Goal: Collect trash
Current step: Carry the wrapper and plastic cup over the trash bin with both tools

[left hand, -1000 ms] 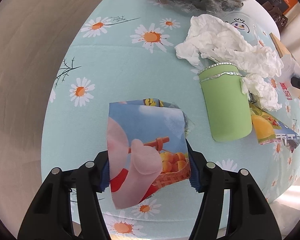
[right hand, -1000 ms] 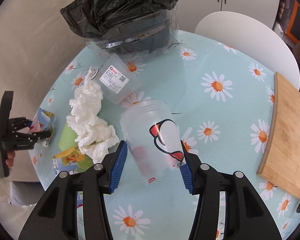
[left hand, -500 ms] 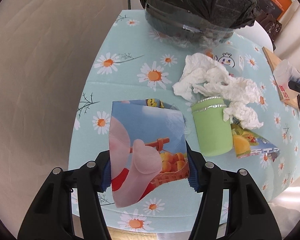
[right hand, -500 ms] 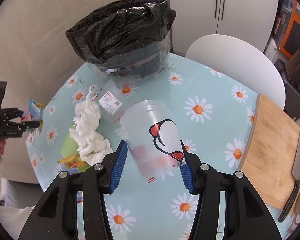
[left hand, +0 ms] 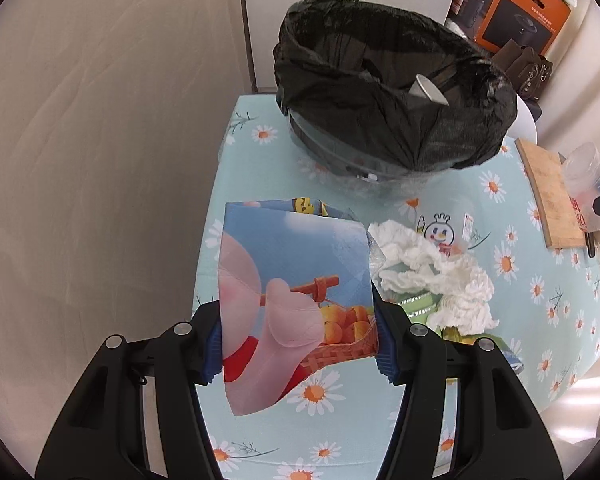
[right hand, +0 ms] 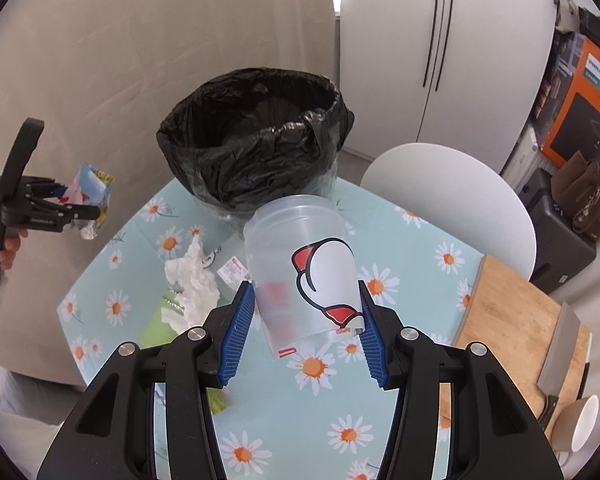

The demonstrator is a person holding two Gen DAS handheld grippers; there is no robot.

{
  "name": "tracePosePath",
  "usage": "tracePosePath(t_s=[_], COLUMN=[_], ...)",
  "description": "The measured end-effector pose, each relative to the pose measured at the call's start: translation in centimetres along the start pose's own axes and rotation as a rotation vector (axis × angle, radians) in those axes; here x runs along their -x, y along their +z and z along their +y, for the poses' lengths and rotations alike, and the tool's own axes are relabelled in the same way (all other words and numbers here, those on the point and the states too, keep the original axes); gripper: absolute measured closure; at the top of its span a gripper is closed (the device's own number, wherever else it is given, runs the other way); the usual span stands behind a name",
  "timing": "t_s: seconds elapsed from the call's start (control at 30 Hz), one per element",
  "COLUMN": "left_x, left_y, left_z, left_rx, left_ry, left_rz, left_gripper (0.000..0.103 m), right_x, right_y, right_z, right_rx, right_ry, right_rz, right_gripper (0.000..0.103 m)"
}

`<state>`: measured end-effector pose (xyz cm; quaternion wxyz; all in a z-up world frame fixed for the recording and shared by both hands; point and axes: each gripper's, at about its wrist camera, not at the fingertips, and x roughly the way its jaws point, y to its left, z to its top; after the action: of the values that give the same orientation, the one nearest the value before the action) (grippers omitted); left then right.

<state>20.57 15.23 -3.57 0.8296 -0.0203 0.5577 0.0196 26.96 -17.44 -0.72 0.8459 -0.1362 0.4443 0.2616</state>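
Observation:
My left gripper [left hand: 298,340] is shut on a blue printed snack wrapper [left hand: 292,280] and holds it above the table, short of the black-lined trash bin [left hand: 392,100]. My right gripper [right hand: 306,332] is shut on a clear plastic cup [right hand: 300,264] with a red and white logo, held in the air in front of the bin [right hand: 256,140]. Crumpled white tissue [left hand: 436,276] lies on the table over a green cup [right hand: 156,324]. A clear cup with a cartoon print [left hand: 444,232] lies beside the tissue.
The round table has a daisy-print cloth [right hand: 404,248]. A wooden cutting board [right hand: 516,332] with a cleaver [right hand: 560,352] lies at the right, a white bowl [right hand: 580,424] near it. A white chair [right hand: 452,192] stands behind the table. Boxes [left hand: 516,8] stand beyond the bin.
Both grippers have risen with their loads and now look down toward the bin's open top. The wrapper and cup stay gripped.

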Motion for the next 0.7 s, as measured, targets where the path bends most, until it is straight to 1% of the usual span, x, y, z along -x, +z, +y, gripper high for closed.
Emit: tracePosePath(t_s=[0.2,0.33,0.4,0.43,0.57,0.7], left_x=[0.7,1.2,1.5,1.5,2.2,2.6], left_y=[3.2,5.1,6.1,6.5,8.0,9.6], left_z=[-0.9,-1.5,-1.9,-2.0,-2.7,-3.5], left_rx=[-0.08,-0.119,-0.148,-0.156,-0.178,-0.216], left_ry=[-0.03,-0.077,-0.088,-0.097,-0.182,-0.223], left_rz=[-0.03,-0.053,-0.067,-0.072,-0.108,-0.134], left_gripper=[0.044,0.044,0.044,0.044,0.044,0.044], right_x=[1.2,1.7,1.9,2.1,2.5,2.4], right_y=[2.6,4.4,5.3,5.7,7.5,9.1], right_z=[1.4,2.0,2.1,2.0,2.1,2.1], right_rx=[0.01,0.002,-0.018,-0.031,-0.074,-0.125], right_ry=[-0.006,-0.021,-0.026,-0.02,-0.001,0.048], right_rz=[-0.044,-0.073,-0.099,-0.113,-0.169,-0.219], right_gripper=[0.056,0.056,0.056,0.056,0.056,0.056])
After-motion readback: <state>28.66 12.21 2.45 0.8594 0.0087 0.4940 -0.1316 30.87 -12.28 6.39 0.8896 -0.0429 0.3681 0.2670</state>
